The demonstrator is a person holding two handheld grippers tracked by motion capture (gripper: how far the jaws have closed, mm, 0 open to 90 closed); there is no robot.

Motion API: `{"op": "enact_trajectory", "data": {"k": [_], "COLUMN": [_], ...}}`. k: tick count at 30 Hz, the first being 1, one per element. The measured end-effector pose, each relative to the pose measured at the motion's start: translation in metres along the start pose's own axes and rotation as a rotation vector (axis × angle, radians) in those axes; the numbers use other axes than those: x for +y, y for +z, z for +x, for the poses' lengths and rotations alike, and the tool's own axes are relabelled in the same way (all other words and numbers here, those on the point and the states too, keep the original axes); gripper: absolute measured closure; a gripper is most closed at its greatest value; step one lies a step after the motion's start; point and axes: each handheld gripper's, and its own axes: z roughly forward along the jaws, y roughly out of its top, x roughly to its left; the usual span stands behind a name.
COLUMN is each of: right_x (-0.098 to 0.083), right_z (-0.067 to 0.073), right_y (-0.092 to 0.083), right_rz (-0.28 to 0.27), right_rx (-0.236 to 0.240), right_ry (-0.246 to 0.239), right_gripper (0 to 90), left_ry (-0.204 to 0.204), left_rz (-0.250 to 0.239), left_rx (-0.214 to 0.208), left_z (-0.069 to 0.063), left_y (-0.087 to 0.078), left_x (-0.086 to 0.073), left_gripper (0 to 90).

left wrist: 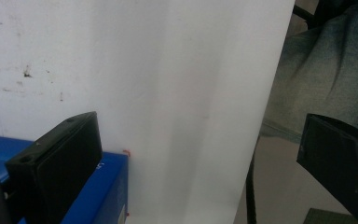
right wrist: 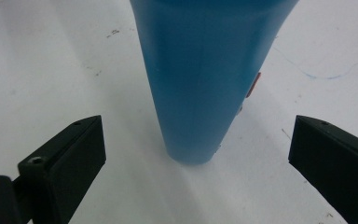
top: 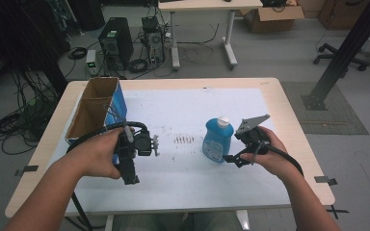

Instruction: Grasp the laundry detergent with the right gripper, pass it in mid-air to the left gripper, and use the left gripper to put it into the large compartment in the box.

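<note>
Right gripper (right wrist: 196, 154) jaws wide, flanking blue bottle (right wrist: 205, 70)

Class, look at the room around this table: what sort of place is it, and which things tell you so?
Probably a lab or workshop. Computer towers stand on the floor among loose cables, cardboard boxes sit by a second desk, and a black metal frame post stands on the floor.

A blue bottle (right wrist: 205, 79) stands on a white sheet (right wrist: 51, 60). The right gripper (right wrist: 196, 168) has its two black jaws spread wide, one on each side of the bottle. They do not touch it. Small dark marks dot the sheet.
</note>
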Motion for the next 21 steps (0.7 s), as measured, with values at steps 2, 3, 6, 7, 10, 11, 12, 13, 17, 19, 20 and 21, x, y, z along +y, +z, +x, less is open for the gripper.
{"op": "enact_trajectory", "data": {"k": [2, 3, 6, 7, 10, 11, 12, 13, 17, 19, 20, 21], "right_x": [0.000, 0.000, 0.001, 0.001, 0.000, 0.000, -0.001, -0.001, -0.002, -0.002, -0.002, -0.001], "right_z": [0.000, 0.000, 0.000, 0.000, -0.001, -0.002, -0.002, -0.002, -0.001, -0.002, -0.002, -0.002], "right_y": [0.001, 0.001, 0.002, 0.002, 0.005, 0.006, 0.006, 0.007, 0.011, 0.013, 0.014, 0.015], "right_rz": [-0.009, -0.008, -0.014, -0.018, -0.024, -0.028, -0.029, -0.032, -0.039, -0.048, -0.053, -0.057], "right_rx": [0.004, 0.008, 0.008, 0.007, 0.007, 0.008, 0.008, 0.009, 0.008, 0.009, 0.012, 0.014], "right_ry": [0.003, 0.002, 0.003, 0.004, 0.011, 0.012, 0.012, 0.013, 0.015, 0.020, 0.020, 0.021], "right_gripper": [3.8, 3.8, 3.7, 3.7, 3.7, 3.7, 3.6, 3.6, 3.6, 3.6, 3.5, 3.5], "left_ry": [0.000, -0.001, -0.001, 0.000, 0.002, 0.003, 0.005, 0.006, 0.004, 0.002, 0.002, 0.003], "left_rz": [0.001, 0.001, 0.006, 0.003, 0.003, 0.004, 0.005, 0.004, 0.004, 0.003, 0.002, 0.003], "left_rx": [-0.002, -0.003, -0.004, -0.004, -0.005, -0.005, -0.005, -0.004, -0.002, -0.001, -0.001, 0.000], "left_z": [0.000, 0.000, 0.000, 0.000, -0.001, -0.001, -0.001, -0.001, -0.002, -0.002, -0.003, -0.003], "left_y": [0.000, 0.001, 0.002, 0.003, 0.003, 0.003, 0.003, 0.003, 0.002, 0.002, 0.002, 0.001], "left_x": [0.000, 0.000, 0.000, 0.000, 0.000, 0.000, 0.000, 0.000, -0.002, -0.002, -0.003, -0.003], "left_gripper": [0.2, 0.3, 0.2, 0.3, 0.2, 0.2, 0.2, 0.2, 0.3, 0.3, 0.3, 0.3]}}
